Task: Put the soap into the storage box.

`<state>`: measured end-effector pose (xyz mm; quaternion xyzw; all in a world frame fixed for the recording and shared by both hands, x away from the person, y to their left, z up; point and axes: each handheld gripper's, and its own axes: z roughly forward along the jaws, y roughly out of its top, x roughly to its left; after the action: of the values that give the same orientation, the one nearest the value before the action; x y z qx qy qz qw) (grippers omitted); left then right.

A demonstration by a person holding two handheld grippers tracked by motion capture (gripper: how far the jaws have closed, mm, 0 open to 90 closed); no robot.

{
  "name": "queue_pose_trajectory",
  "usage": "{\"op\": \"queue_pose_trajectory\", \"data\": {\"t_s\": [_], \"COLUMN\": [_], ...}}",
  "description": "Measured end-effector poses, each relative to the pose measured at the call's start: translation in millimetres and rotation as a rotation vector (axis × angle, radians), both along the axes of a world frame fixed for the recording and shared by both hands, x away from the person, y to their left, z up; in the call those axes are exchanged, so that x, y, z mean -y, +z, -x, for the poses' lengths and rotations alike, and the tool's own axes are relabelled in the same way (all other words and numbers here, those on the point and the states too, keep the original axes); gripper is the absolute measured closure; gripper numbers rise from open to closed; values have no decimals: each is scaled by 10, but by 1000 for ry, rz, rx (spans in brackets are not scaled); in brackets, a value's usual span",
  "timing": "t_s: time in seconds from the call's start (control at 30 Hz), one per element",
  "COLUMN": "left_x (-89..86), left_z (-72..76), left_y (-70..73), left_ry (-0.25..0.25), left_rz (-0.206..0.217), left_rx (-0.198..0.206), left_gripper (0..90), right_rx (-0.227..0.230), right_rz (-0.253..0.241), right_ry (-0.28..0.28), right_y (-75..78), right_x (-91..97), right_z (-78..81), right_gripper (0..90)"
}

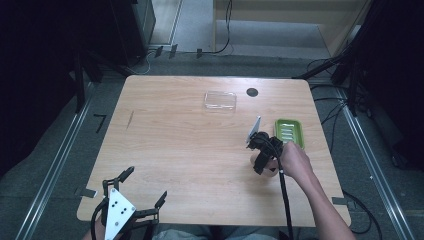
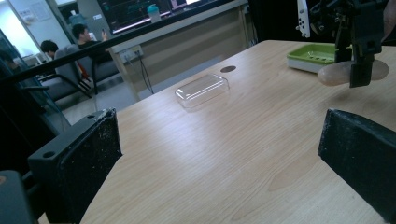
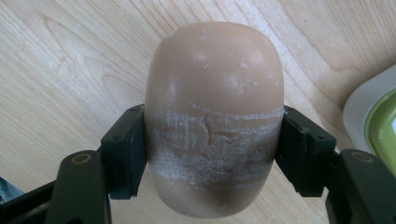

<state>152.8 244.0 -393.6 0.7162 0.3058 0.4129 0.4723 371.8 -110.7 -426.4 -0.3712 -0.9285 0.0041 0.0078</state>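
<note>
One soap bar (image 3: 214,116) clamped in the right hand-held gripper (image 3: 212,154); left hand-held gripper (image 2: 224,158) gapes; one green dish (image 1: 290,131).

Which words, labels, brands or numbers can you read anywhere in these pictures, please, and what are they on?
None can be read.
The soap held in the right gripper bears only whitish scuffs, no stamp.
The screen behind the table in the left gripper view shows lines too small and blurred to read.
</note>
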Motion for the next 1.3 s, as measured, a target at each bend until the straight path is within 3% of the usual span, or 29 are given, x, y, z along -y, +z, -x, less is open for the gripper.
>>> {"op": "queue_pose_trajectory", "data": {"t_s": [1.3], "left_x": [5], "left_z": [-4], "left_y": [-3], "left_ry": [3], "left_rz": [-1], "left_rx": [-3], "left_gripper": [0], "right_rx": [-1], "right_rz": [-10], "right_ry": [-44], "right_y": [179], "right_x": [308], "right_z": [-138], "right_gripper": [340]}}
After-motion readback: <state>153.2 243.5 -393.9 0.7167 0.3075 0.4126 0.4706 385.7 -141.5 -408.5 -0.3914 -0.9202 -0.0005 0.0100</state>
